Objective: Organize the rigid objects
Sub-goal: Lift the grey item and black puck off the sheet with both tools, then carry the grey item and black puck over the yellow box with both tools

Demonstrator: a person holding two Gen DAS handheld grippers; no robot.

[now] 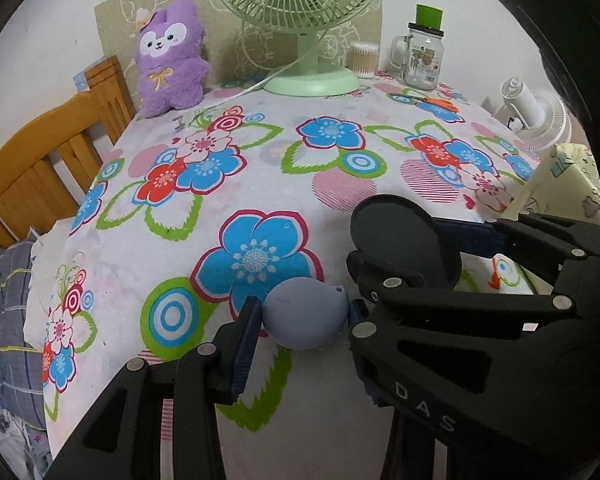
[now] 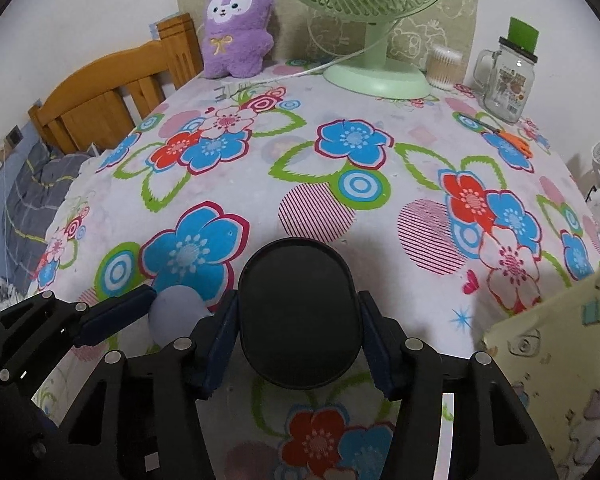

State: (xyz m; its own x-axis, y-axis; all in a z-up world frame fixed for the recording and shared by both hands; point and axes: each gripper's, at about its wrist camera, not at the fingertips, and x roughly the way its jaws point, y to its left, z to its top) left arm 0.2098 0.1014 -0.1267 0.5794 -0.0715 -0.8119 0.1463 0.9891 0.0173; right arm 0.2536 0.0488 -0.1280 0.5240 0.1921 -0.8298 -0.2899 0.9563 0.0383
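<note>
A grey-blue rounded object (image 1: 304, 316) sits between the pads of my left gripper (image 1: 303, 322), which is shut on it just above the flowered tablecloth (image 1: 260, 160). To its right, my right gripper (image 1: 420, 248) grips a black oval dish (image 1: 400, 240) that tilts up off the cloth. In the right wrist view the black oval dish (image 2: 300, 316) fills the gap of my right gripper (image 2: 300, 340), with a pad pressed on each long side. The grey-blue object (image 2: 178, 312) shows at lower left beside one left gripper finger (image 2: 116, 316).
At the back of the table stand a green desk fan (image 2: 376, 76), a purple plush toy (image 2: 236, 24), a tub of cotton swabs (image 2: 446, 66) and a glass jar mug (image 2: 504, 80). Orange-handled scissors (image 2: 508, 136) lie near the mug. A wooden bed frame (image 2: 112, 92) borders the left edge.
</note>
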